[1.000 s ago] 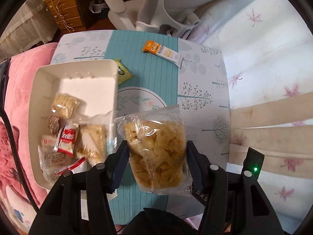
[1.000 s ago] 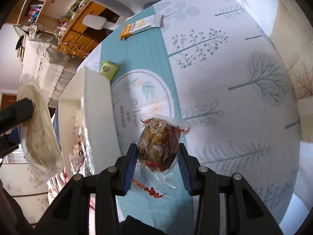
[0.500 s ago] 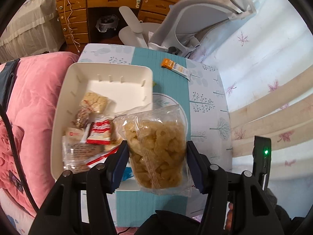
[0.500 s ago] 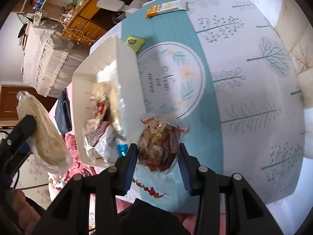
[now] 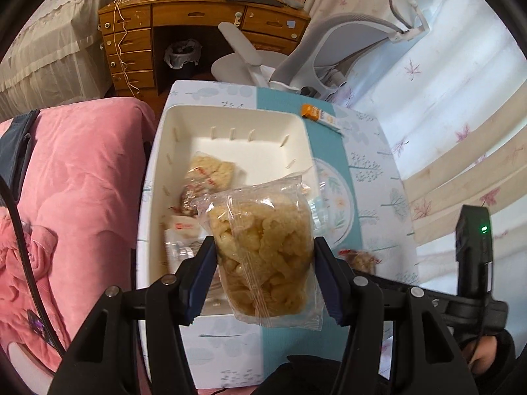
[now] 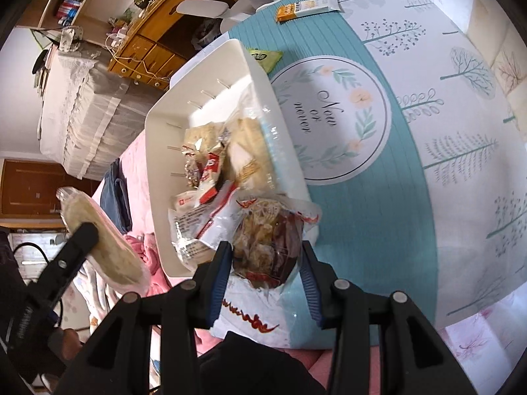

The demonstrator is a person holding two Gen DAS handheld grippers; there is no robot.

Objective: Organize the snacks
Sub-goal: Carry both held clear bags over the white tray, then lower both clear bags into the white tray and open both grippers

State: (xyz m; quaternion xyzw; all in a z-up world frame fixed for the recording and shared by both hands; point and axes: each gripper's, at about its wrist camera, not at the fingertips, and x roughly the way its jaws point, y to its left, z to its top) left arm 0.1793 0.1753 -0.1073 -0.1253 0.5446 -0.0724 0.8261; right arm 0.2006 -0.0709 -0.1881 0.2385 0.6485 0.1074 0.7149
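My left gripper (image 5: 262,256) is shut on a clear bag of pale puffed crisps (image 5: 263,250), held in the air above the near end of the white bin (image 5: 230,112). My right gripper (image 6: 266,260) is shut on a clear bag with a dark brown snack (image 6: 268,240), above the bin's near right corner (image 6: 290,168). Several wrapped snacks (image 6: 210,168) lie inside the bin. The crisps bag (image 6: 98,240) and the left gripper also show at the left of the right wrist view. An orange-and-white packet (image 5: 321,118) and a small green packet (image 6: 265,57) lie on the table.
The low table (image 6: 428,115) has a teal and white tree-print cloth. A pink blanket (image 5: 75,181) lies left of it, a white office chair (image 5: 322,42) and a wooden desk (image 5: 184,26) stand beyond, and pale bedding (image 5: 461,115) lies to the right.
Both grippers have pulled back toward the near end of the table with their bags still held. The left bag now hangs over the bin; the right bag has lifted off the cloth.
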